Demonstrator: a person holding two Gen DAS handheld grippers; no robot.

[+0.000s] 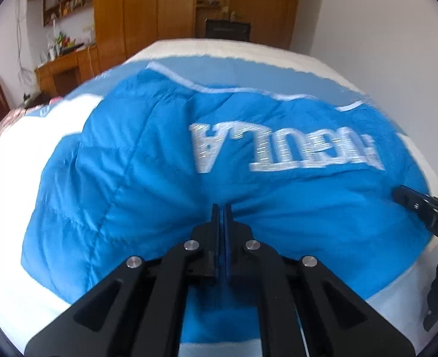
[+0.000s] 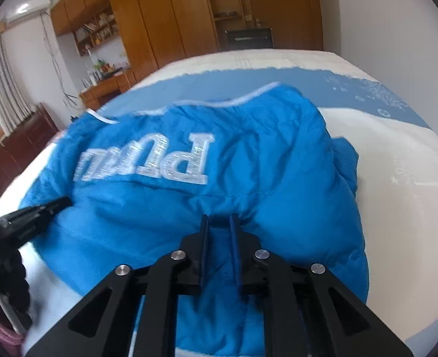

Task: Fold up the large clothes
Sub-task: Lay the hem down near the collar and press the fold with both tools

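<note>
A bright blue padded jacket (image 1: 147,178) lies spread on a bed (image 1: 16,184) covered with a white and pale blue sheet, its large white lettering (image 1: 284,148) facing up and reading upside down from the person's side. On the left, the left claw (image 1: 222,208) is pressed fully together at the near edge of the jacket, with a thin fold of blue cloth pinched between its tips and the fabric puckering around them. Further right, the right claw (image 2: 220,217) stands at the same near edge, narrowed to a small gap, and a thicker ridge of the jacket sits gathered between its tips, so it looks clamped on the cloth as well. In the right wrist view the left claw shows at the left border, resting on the jacket near the lettering, so the two grips sit side by side along one hem and some way apart. As for progress, the jacket appears already doubled once, since it lies as a compact puffy block with a white-piped edge (image 2: 248,98) at the far side and a bulky bunch (image 2: 344,160) at its right corner. What is left, by my reckoning, is at least one more fold of the near edge over towards the far side, then smoothing the pile flat.
</note>
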